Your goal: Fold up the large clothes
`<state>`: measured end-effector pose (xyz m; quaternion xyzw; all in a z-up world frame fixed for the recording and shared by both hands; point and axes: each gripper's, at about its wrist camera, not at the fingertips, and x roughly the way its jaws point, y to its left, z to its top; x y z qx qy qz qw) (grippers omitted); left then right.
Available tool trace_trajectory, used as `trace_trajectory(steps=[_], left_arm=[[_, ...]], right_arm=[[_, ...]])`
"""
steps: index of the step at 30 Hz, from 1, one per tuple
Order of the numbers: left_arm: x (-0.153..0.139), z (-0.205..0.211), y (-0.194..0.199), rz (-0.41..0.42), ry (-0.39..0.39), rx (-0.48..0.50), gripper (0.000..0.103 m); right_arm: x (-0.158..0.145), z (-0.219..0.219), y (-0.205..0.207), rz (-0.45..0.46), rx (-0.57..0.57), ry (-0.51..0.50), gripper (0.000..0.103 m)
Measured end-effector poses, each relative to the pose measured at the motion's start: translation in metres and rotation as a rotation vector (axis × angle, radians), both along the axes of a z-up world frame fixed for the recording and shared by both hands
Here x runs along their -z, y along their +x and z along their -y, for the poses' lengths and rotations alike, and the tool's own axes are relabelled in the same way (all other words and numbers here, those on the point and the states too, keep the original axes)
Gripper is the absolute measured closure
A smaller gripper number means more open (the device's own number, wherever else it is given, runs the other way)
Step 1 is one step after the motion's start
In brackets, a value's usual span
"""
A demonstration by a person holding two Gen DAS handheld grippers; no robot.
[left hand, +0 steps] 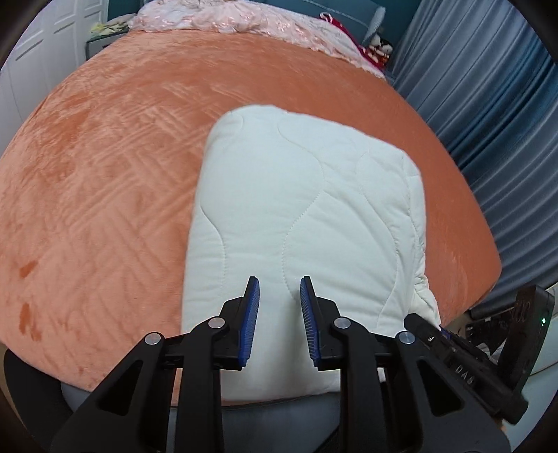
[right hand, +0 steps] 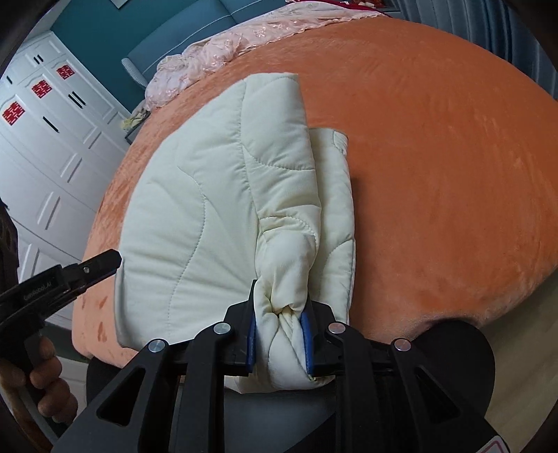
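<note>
A folded cream quilted piece [left hand: 307, 195] lies near the front edge of the orange bed [left hand: 104, 174]. My left gripper [left hand: 279, 278] hovers over its near edge. The blue pads stand a narrow gap apart, and smooth fabric shows through the gap with nothing bunched. In the right wrist view the quilted piece [right hand: 188, 209] has a rolled flap along its right side. My right gripper [right hand: 280, 313] is shut on the bunched end of that flap. The left gripper [right hand: 104, 259] shows at the piece's left edge, and the right gripper [left hand: 453, 345] shows at its near right corner.
A crumpled pink cover [left hand: 226, 17] and a red item [left hand: 348, 28] lie at the head of the bed. Blue curtains [left hand: 488, 104] hang along the right side. White wardrobe doors [right hand: 52, 139] stand to the left. A hand [right hand: 48, 376] grips the left tool's handle.
</note>
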<state>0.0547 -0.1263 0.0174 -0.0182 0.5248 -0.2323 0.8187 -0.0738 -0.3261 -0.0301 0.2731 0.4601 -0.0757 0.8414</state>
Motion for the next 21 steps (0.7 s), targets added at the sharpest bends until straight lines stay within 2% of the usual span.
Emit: trace_trajectory(steps=[5, 11, 18, 20, 21], left_arm=[[0.020, 0.015, 0.003, -0.019, 0.055, 0.006, 0.079], [0.041, 0.025, 0.007, -0.014, 0.126, 0.015, 0.079], [0.057, 0.034, 0.009, 0.012, 0.179, 0.006, 0.080], [0.057, 0.034, 0.010, 0.018, 0.190, 0.006, 0.080], [0.055, 0.034, 0.010, 0.016, 0.188, 0.007, 0.080]], right_arm=[[0.029, 0.001, 0.004, -0.045, 0.009, 0.013, 0.085], [0.048, 0.006, 0.010, -0.059, 0.019, 0.049, 0.084], [0.053, 0.024, 0.007, -0.045, 0.027, 0.114, 0.081], [0.047, 0.027, 0.007, -0.042, 0.036, 0.140, 0.077], [0.034, 0.031, 0.002, -0.045, 0.048, 0.146, 0.076]])
